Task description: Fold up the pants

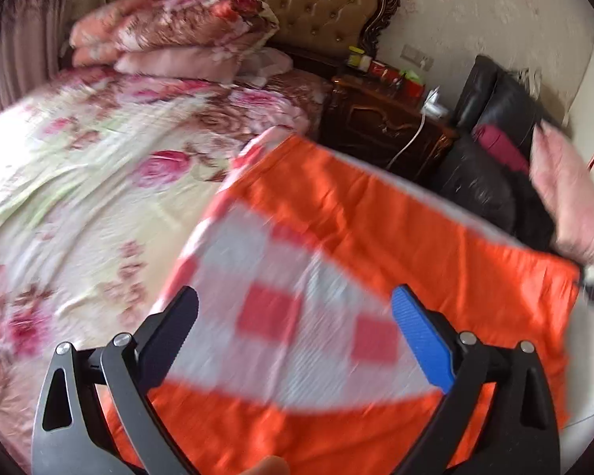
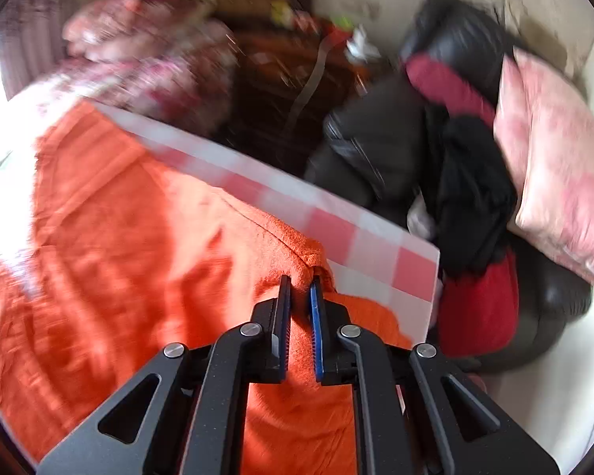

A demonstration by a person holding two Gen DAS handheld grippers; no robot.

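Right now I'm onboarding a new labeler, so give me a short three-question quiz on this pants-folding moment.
1. True or false: the right gripper is clamped on the orange pants.
2. The left gripper is: A) open, holding nothing; B) shut on the pants; C) shut on a pillow.
3. What pattern has the board under the pants?

Key
1. True: a bunched fold sits pinched between its fingers.
2. A: its fingers stand wide apart above the board and pants.
3. Red and white checks.
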